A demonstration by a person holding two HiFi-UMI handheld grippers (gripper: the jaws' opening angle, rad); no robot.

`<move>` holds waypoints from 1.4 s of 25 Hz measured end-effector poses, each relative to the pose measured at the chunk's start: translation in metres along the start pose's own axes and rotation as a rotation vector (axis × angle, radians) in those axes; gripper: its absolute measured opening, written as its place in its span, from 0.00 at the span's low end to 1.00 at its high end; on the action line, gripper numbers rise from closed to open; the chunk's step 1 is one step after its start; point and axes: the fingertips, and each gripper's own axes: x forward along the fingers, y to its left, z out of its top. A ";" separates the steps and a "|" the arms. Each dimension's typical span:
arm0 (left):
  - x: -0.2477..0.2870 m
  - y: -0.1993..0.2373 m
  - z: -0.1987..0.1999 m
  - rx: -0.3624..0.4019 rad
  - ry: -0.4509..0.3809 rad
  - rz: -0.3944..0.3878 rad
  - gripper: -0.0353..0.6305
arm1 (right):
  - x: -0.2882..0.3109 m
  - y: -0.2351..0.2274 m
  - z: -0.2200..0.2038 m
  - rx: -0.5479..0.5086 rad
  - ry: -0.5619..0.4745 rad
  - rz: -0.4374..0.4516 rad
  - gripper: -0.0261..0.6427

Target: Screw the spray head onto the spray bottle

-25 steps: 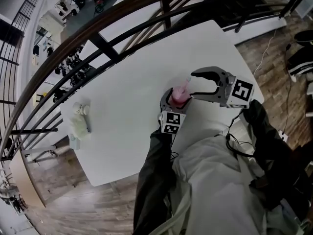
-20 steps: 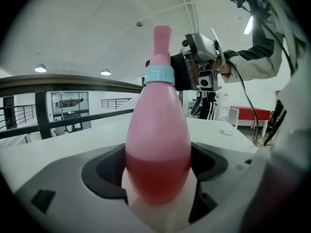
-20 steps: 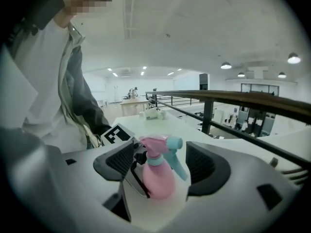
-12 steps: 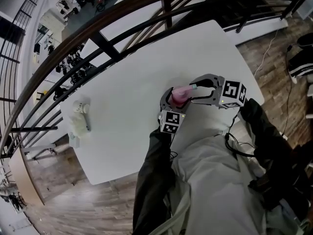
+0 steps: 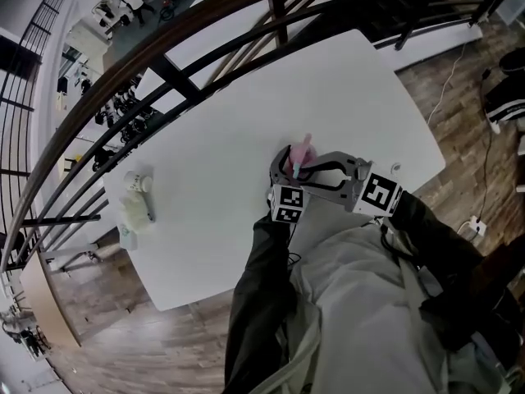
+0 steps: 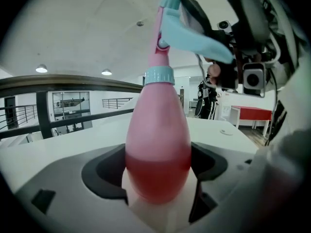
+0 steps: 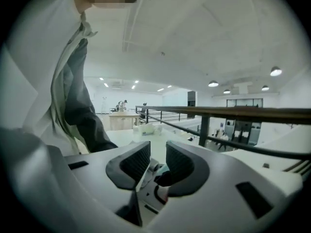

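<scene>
A pink spray bottle (image 6: 158,144) stands on the white table (image 5: 221,130), and my left gripper (image 6: 158,178) is shut on its lower body. The light-blue spray head (image 6: 187,30) sits on the bottle's neck over a blue collar (image 6: 158,75). In the head view the bottle (image 5: 302,148) rises just past my left gripper (image 5: 285,167). My right gripper (image 5: 297,171) reaches in from the right at spray-head height. Its jaws are closing on the spray head, with a sliver of blue (image 7: 163,171) showing low in the narrow gap of my right gripper (image 7: 158,161).
A white bundle of things (image 5: 135,203) lies near the table's left edge. A small round piece (image 5: 396,168) rests by the right edge. A dark curved railing (image 5: 205,23) runs behind the table. The person's dark sleeve (image 5: 258,302) and pale coat fill the near side.
My right gripper swung from the bottle's right side round toward the person, and its wide jaws narrowed onto the spray head. The left gripper and bottle stayed put.
</scene>
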 end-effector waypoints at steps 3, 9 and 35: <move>0.004 -0.001 -0.010 -0.008 -0.007 -0.011 0.65 | -0.022 -0.031 0.007 -0.146 0.060 -0.144 0.21; 0.004 0.003 -0.007 0.008 -0.005 -0.002 0.65 | 0.013 -0.064 -0.035 -0.412 0.394 -0.075 0.52; 0.007 0.001 -0.013 0.009 0.016 0.007 0.65 | 0.004 -0.024 -0.045 0.295 0.240 -0.133 0.39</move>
